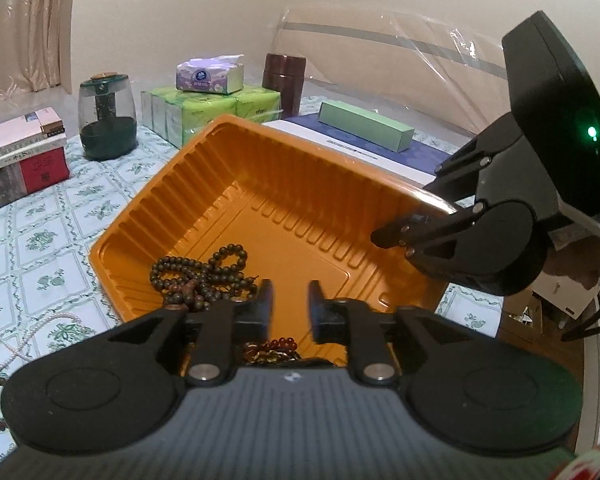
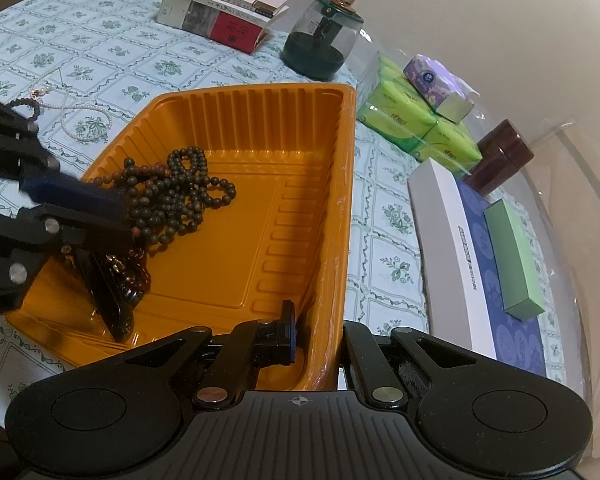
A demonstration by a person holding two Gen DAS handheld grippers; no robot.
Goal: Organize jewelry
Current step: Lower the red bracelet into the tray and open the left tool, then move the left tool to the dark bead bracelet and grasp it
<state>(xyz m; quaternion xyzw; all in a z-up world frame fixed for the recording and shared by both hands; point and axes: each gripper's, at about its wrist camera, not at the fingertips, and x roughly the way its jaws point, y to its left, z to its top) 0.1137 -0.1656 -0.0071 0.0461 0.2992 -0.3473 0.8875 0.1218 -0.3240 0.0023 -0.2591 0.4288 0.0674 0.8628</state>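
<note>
- Tray, orange plastic with ribbed walls, sits on a green-flowered tablecloth; it also fills the middle of the left wrist view.
- Left gripper hangs over the near end of the tray with a narrow gap between its fingers; nothing is between them, and the orange floor shows through the gap. From the right wrist view it comes in from the left, its fingers over the beads.
- Dark beads, a heap of wooden strands, lie on the tray floor at its left side; in the left wrist view they sit just beyond the left finger.
- Reddish beads lie in the tray below the left gripper, partly hidden by it.
- Right gripper is clamped on the tray's right wall near the near corner: one finger inside the tray, the other outside, the rim pinched between. The left wrist view shows it gripping that rim from the right.
- Pearl necklace lies loose on the cloth left of the tray, outside it, with a short dark bead strand just beside it.
- Far off on the cloth: books stacked, a green jar, tissue packs, a brown canister.
- White-and-blue box lies right of the tray with a green box on top.
</note>
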